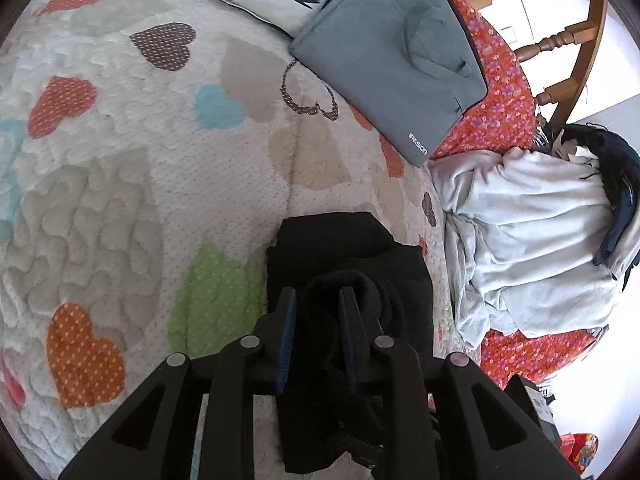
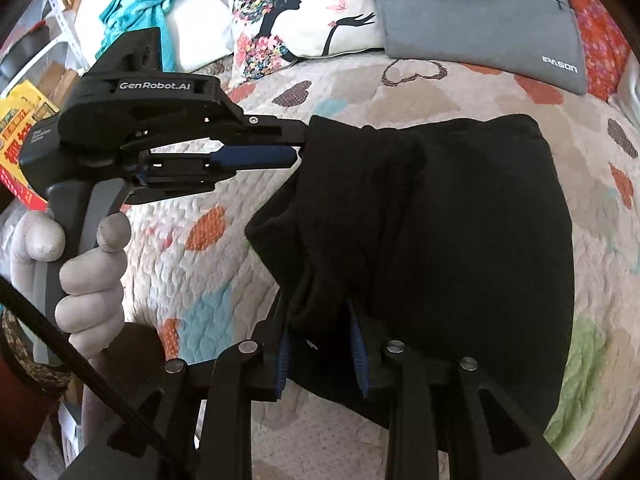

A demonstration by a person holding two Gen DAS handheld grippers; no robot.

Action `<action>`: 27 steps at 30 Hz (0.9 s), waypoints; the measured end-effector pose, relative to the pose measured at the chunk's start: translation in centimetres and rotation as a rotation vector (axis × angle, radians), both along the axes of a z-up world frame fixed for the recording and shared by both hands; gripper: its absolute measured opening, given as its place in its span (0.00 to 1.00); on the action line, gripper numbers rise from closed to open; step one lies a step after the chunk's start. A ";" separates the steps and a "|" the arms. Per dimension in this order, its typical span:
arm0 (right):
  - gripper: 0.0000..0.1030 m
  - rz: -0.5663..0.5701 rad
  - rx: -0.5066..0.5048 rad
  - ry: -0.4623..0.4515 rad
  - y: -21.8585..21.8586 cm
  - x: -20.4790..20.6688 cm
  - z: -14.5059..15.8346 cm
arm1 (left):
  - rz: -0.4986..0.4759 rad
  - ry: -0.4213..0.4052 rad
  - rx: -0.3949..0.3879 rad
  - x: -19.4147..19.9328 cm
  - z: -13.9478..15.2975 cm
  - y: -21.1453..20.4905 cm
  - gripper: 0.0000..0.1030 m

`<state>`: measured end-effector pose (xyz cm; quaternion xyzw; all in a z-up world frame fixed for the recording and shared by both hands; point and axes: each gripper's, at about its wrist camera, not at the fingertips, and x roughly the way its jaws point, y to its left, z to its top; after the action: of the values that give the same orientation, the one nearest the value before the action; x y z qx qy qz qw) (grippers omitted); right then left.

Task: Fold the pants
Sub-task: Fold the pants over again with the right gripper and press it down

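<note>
The black pants (image 2: 460,240) lie folded into a broad pad on the heart-patterned quilt (image 2: 400,92). My right gripper (image 2: 320,340) is shut on their near left edge, with dark cloth filling the space between its blue pads. My left gripper (image 2: 298,144), held by a gloved hand (image 2: 92,272), reaches in from the left and meets the far left corner of the pants. In the left wrist view a bunch of the black pants (image 1: 348,248) sits pinched between the left gripper (image 1: 318,304) pads, and the rest of the garment trails under the gripper.
A grey laptop bag (image 1: 392,60) lies at the far side of the bed beside a printed cushion (image 2: 288,20). A heap of pale clothes (image 1: 528,240) sits on the red floral cover to the right. A wooden chair (image 1: 560,40) stands beyond, and teal cloth (image 2: 140,4) lies far left.
</note>
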<state>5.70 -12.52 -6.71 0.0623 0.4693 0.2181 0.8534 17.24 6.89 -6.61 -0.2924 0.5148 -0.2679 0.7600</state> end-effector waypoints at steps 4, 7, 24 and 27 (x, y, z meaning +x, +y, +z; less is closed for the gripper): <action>0.29 0.005 0.029 -0.036 -0.4 -0.5 1.6 | 0.015 -0.019 -0.003 -0.9 1.1 0.5 0.19; 0.52 0.090 0.042 -0.068 0.5 -2.0 2.6 | 0.043 -0.024 -0.003 -1.5 1.6 1.3 0.29; 0.65 -0.187 0.305 0.031 -11.6 -2.4 3.3 | -0.026 -0.104 0.074 -3.6 3.6 -3.2 0.40; 0.65 -0.239 0.328 0.059 -12.4 -2.5 2.0 | -0.007 -0.028 0.137 -1.1 0.9 -4.9 0.41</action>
<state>3.17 -24.96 -4.74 0.2619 0.4417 0.1868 0.8375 16.17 2.02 -5.67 -0.2341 0.5224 -0.2384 0.7845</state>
